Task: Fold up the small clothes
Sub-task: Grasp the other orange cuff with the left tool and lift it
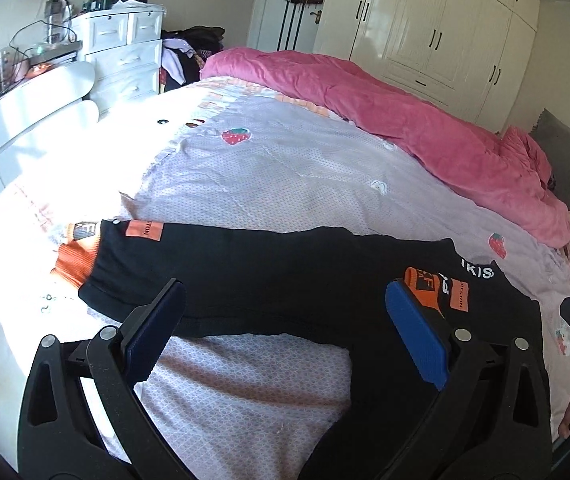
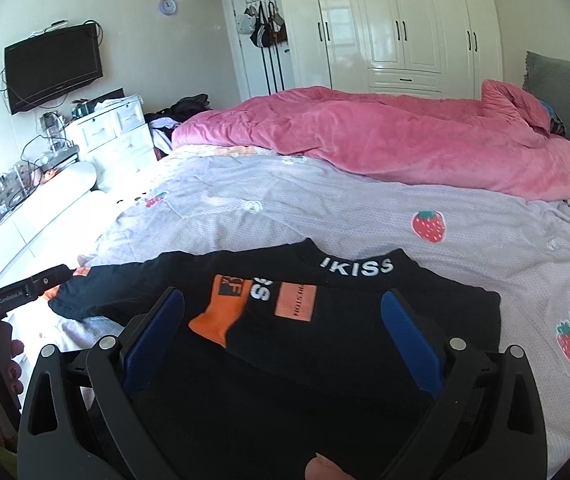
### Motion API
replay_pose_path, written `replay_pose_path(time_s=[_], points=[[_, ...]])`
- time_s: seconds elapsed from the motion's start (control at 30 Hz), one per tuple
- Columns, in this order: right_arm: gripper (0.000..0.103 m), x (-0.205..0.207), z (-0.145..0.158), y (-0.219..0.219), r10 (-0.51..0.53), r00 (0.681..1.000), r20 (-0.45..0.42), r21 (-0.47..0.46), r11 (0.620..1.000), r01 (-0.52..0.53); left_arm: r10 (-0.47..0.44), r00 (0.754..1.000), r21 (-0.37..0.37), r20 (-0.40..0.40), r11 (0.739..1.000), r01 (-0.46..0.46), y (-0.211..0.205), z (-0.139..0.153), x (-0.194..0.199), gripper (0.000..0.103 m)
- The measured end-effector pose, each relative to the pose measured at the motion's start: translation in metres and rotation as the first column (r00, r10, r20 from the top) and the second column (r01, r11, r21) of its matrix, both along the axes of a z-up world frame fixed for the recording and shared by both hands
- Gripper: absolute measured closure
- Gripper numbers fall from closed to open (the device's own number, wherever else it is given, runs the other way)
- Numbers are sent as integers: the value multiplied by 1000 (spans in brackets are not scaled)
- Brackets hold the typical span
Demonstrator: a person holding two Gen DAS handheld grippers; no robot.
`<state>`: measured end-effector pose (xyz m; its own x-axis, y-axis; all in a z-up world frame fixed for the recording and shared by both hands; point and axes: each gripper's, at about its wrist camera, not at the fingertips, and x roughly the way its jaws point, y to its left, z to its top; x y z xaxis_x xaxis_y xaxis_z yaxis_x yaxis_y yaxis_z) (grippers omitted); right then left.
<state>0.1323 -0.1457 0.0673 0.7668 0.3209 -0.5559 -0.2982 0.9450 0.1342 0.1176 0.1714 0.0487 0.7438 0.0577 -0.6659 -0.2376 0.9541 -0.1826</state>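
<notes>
Garment: small black long-sleeved top [image 2: 325, 320] with orange cuffs and white "KISS" collar lettering, spread flat on the lilac strawberry-print bed sheet [image 2: 365, 212].
Sleeves: one lies folded across the chest; the other stretches out left of the body.
Left claw [image 1: 285, 316]: mine, jaws apart, above that outstretched sleeve.
Right claw [image 2: 283, 324]: jaws apart, over the chest.

A small black long-sleeved knit top [image 2: 325, 344] with orange ribbed cuffs, orange rectangular patches and white "IKISS" lettering at the collar lies flat on the bed. One sleeve [image 2: 221, 320] is folded in across the chest, its orange cuff resting below the neckline. The other sleeve [image 1: 213, 264] stretches straight out sideways, its cuff lying in bright sunlight.
</notes>
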Motion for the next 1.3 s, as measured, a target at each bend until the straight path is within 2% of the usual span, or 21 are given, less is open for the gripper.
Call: replay_pose_path(time_s=[0.33,0.6,1.07,1.3], points=[[5,10,0,46,80,997,4,-8,997,-80,67,998,-42,-11,997,-67,36,-9,-6,9],[5,14,-1,77,122,993,7,-12,992,-122,154,988,-27,-29,988,-154,69,-18,-12,9],[5,25,-6,119,178,984,5,-24,984,-177,273,959,-63,-75,959,-278,122,-44,-21,9],[5,28,-20,142,223,975,-24,-34,974,-224,341,934,-93,-108,932,-351,151,-60,-28,9]])
